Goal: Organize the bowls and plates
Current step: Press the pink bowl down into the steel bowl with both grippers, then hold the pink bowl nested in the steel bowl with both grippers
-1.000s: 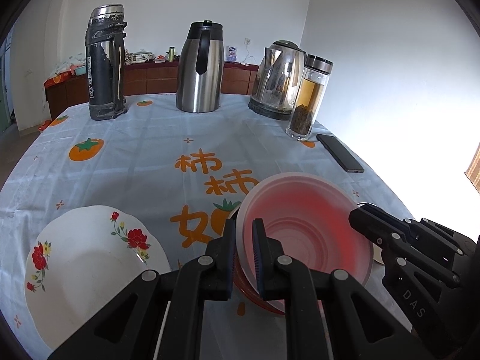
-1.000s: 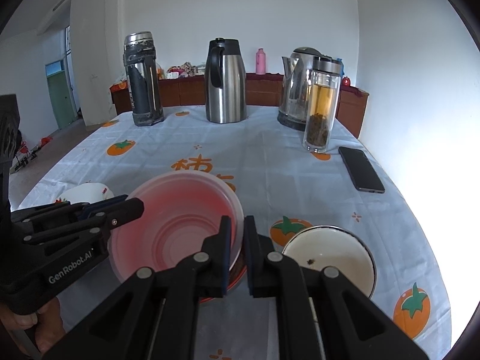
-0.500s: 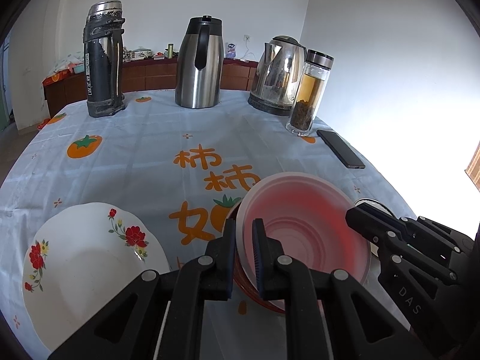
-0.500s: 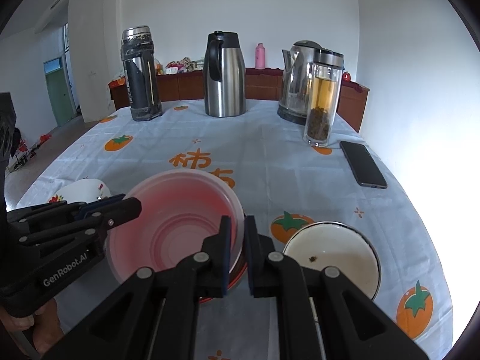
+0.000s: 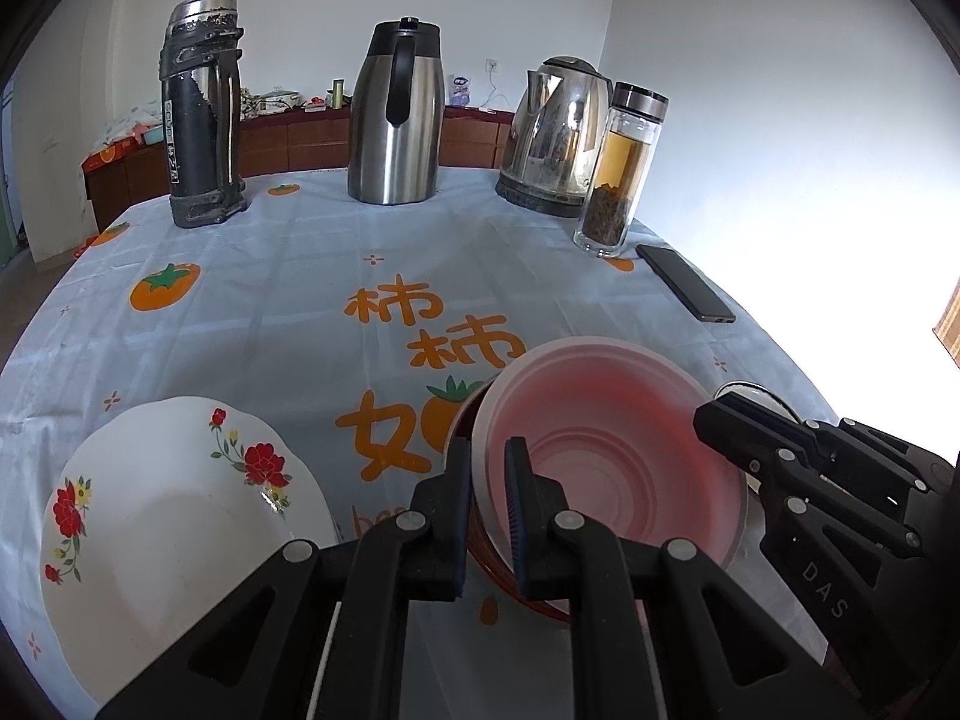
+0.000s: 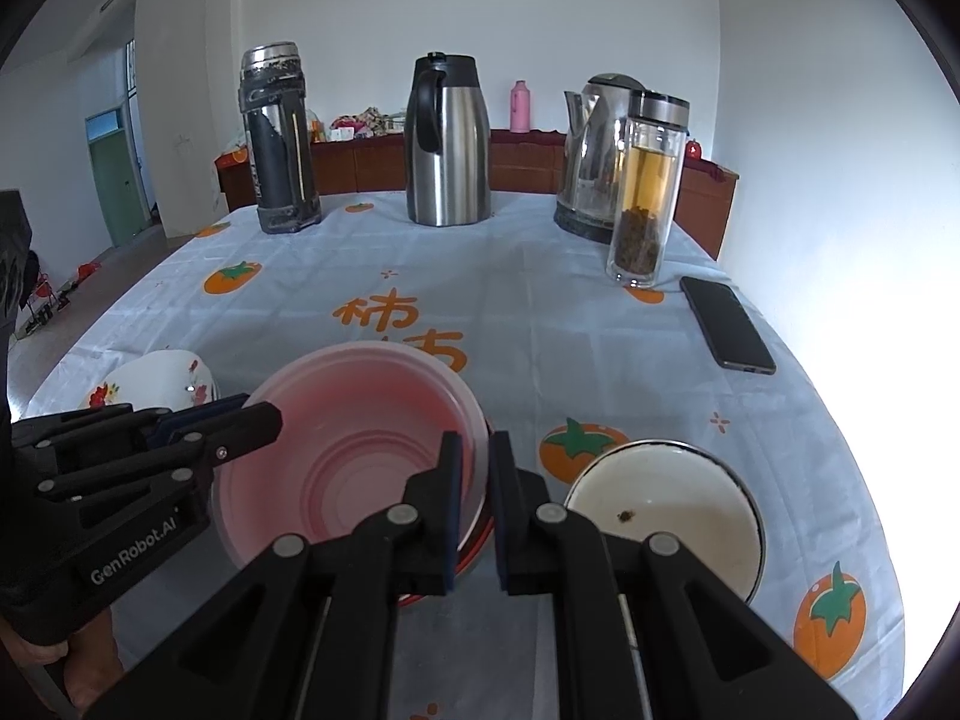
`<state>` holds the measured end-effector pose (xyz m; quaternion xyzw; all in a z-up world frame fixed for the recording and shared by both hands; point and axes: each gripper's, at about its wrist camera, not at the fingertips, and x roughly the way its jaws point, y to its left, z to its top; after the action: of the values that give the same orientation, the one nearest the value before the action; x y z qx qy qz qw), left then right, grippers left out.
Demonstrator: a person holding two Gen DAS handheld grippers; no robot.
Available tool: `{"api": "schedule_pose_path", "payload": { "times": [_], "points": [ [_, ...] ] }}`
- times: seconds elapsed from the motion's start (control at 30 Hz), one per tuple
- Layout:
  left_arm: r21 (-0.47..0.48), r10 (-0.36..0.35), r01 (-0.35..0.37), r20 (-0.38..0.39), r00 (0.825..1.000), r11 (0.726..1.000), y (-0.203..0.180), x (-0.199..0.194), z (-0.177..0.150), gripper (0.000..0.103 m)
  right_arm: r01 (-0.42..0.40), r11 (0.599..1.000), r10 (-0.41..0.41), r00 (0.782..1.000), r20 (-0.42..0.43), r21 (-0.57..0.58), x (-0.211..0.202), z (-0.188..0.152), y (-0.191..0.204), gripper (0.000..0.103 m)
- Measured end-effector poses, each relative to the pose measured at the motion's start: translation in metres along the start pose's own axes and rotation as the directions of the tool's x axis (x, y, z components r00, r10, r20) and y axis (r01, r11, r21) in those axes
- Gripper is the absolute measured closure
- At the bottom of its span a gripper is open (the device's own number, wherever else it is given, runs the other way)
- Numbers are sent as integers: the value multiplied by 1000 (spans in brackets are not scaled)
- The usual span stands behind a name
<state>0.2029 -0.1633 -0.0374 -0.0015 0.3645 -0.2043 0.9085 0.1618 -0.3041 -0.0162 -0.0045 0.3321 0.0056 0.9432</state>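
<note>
A translucent pink bowl [image 5: 606, 456] sits nested over a darker red bowl [image 5: 474, 546], whose rim shows below and to its left. My left gripper [image 5: 487, 474] is shut on the pink bowl's near-left rim. My right gripper [image 6: 475, 468] is shut on the same pink bowl [image 6: 360, 456] at its right rim. Each gripper shows in the other's view: the right gripper [image 5: 720, 420] and the left gripper [image 6: 264, 414]. A white plate with red flowers [image 5: 162, 516] lies to the left. To the right stands a white enamel bowl [image 6: 666, 510] holding a small dark crumb.
At the back of the table [image 5: 270, 312] stand a black thermos [image 5: 201, 114], a steel jug [image 5: 396, 114], a kettle [image 5: 555, 132] and a glass tea bottle [image 5: 618, 174]. A phone [image 6: 726, 324] lies near the right edge. A hand [image 6: 60, 654] holds the left gripper.
</note>
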Motion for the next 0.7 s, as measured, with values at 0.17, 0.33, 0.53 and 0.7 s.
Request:
{"api": "schedule_pose_path", "payload": {
  "times": [0.17,0.33,0.53,0.7],
  "points": [
    [2,0,0,-3,1000,1000,0,0,-1,91,2,1000,-2,1000,-13,-4,4,-1,0,93],
    [5,2,-2,-12,1000,1000,0,2,-1,91,5,1000,-5,1000,-23,-6,8,-2,0,93],
    [8,1,-1,-15,1000,1000,0,3,-1,91,4,1000,-4,999,-33,-3,11,-3,-1,92],
    [30,8,-8,-14,1000,1000,-4,4,-3,91,5,1000,-4,999,-34,4,11,-5,-4,92]
  ]
}}
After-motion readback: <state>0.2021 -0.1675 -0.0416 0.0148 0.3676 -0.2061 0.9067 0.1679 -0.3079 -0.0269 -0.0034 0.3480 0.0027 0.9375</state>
